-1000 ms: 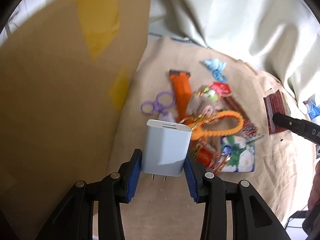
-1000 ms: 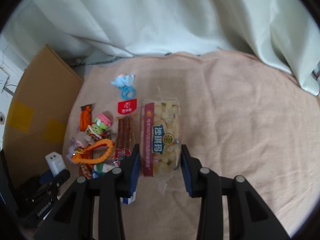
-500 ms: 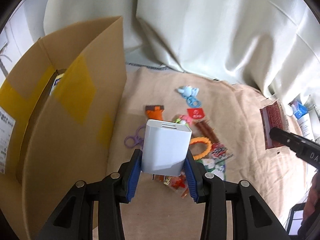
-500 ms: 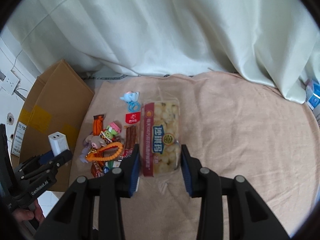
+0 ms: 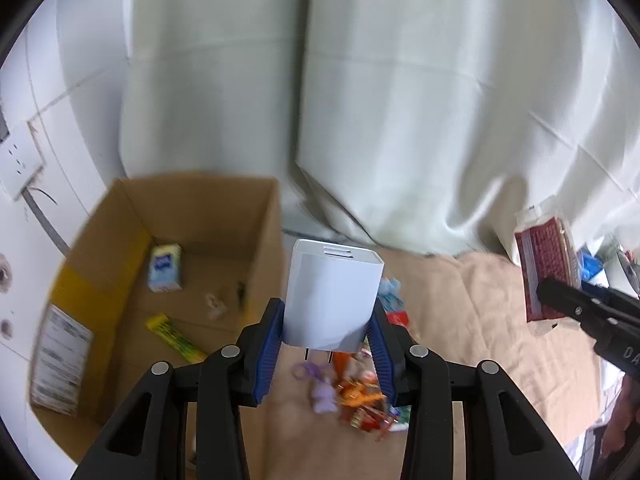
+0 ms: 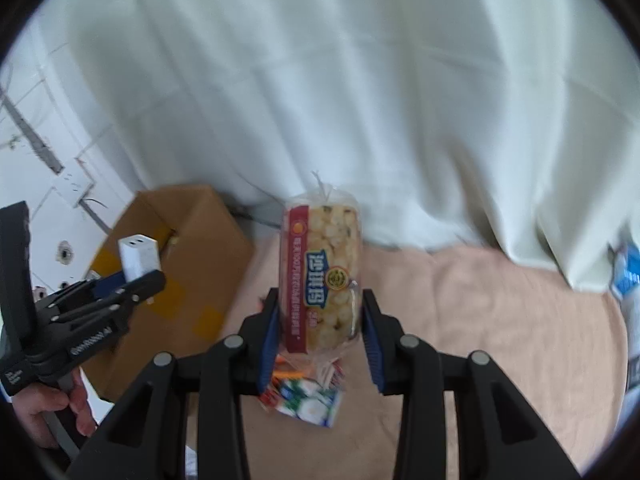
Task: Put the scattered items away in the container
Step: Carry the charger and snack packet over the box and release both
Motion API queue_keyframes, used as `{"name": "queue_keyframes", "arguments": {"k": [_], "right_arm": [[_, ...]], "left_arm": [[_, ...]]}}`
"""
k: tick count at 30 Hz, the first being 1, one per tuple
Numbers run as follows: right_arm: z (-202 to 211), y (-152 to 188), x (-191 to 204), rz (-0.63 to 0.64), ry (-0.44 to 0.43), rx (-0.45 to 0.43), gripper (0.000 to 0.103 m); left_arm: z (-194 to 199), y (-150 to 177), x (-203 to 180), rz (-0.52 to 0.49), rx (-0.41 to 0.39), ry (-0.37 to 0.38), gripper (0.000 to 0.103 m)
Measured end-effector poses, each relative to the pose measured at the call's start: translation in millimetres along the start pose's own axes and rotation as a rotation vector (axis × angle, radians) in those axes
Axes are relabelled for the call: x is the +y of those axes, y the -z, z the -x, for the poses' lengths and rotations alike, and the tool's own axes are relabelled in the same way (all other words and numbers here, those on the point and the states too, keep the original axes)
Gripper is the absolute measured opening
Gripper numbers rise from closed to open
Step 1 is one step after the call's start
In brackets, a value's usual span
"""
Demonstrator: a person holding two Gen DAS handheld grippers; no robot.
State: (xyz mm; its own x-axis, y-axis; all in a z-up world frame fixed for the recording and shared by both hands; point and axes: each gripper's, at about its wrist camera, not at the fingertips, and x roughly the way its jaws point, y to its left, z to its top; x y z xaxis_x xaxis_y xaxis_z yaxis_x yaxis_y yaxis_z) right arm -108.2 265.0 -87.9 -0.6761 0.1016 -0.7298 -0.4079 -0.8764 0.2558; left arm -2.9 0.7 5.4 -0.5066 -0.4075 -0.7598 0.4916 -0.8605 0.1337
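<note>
The left gripper (image 5: 326, 336) is pinching a white boxy plug-in charger (image 5: 332, 300), raised clear of the open brown cardboard box (image 5: 200, 216) on the left. The right gripper (image 6: 318, 330) is clamping a clear, red-striped snack packet (image 6: 322, 276) upright. Loose colourful trinkets (image 5: 352, 396) are lying below on the beige cloth (image 5: 460, 320); the box's near wall is standing between charger and interior.

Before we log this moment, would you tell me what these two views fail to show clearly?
- Left wrist view: the small pale item on the cardboard box floor is too blurred to identify.
- Left wrist view: the left gripper and charger cover part of the pile.
- Right wrist view: the snack pack hides the pile behind it.
</note>
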Motion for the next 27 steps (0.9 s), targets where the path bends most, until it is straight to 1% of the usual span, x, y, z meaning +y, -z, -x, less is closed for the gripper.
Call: {"name": "queue_keyframes", "arguments": {"k": [2, 4, 6, 11, 16, 21, 27], "right_arm": [[-0.3, -12.7, 15.6, 0.030, -0.021, -0.020, 0.042], [-4.5, -25.8, 35.2, 0.063, -0.047, -0.034, 0.042], [-10.0, -34.9, 51.0, 0.087, -0.069, -0.037, 0.042], [-31.0, -53.7, 106.2, 0.169, -0.136, -0.034, 0.042], [-54.0, -58.7, 159.2, 0.240, -0.188, -0.012, 0.042], [-73.5, -59.7, 195.2, 0.289, -0.230, 0.017, 0.042], [-95.7, -57.3, 220.6, 0.326, -0.257, 0.062, 0.042]], "left_arm": [[14.5, -5.7, 15.4, 0.005, -0.012, -0.016, 0.042], [19.6, -11.0, 30.2, 0.016, -0.021, -0.038, 0.042], [23.6, -14.2, 43.8, 0.026, -0.028, -0.054, 0.042], [30.2, -17.0, 87.5, 0.077, -0.038, -0.102, 0.042], [33.1, -13.4, 129.9, 0.121, -0.028, -0.150, 0.042], [25.6, -8.0, 164.4, 0.166, -0.018, -0.181, 0.042], [14.5, 3.1, 197.3, 0.207, 0.010, -0.206, 0.042]]}}
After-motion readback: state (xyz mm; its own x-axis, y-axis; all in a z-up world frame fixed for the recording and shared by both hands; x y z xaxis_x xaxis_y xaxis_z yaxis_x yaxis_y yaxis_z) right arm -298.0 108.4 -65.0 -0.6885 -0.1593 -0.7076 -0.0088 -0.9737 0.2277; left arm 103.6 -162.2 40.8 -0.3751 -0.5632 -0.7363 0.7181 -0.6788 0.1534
